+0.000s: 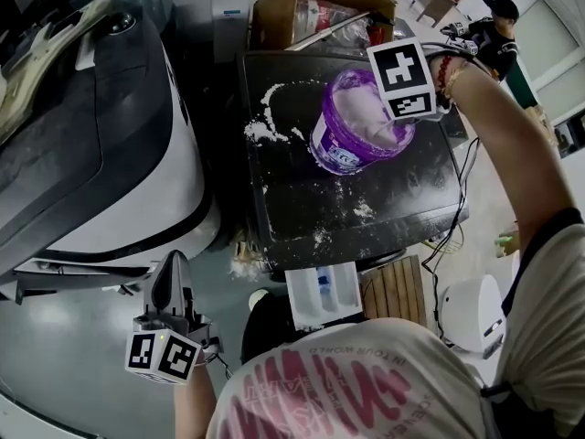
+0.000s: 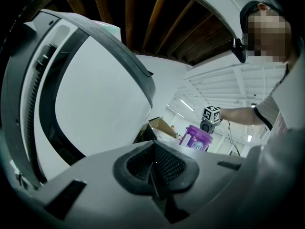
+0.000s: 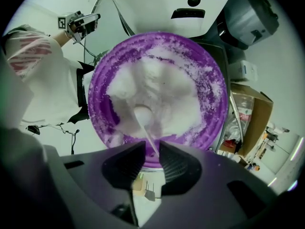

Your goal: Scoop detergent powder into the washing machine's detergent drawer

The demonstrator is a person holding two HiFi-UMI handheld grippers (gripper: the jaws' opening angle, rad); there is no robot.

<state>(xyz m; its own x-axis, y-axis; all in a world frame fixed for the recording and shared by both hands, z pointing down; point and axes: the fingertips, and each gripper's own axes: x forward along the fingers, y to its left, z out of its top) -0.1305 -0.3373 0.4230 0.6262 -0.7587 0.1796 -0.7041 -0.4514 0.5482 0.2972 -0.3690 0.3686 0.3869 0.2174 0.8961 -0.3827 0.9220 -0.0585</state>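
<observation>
A purple tub of white detergent powder stands on a black table. My right gripper hovers over the tub's right rim, pointing steeply down. In the right gripper view its jaws stand open; the thin white handle of a spoon runs up between them, and the spoon's bowl rests in the powder. The white detergent drawer shows below the table's near edge. My left gripper is low at the left beside the washing machine, shut and empty.
Spilled powder streaks the table left of the tub. A cardboard box stands behind the table, and a person stands far back on the right. Cables hang off the table's right edge. A slatted wooden piece sits right of the drawer.
</observation>
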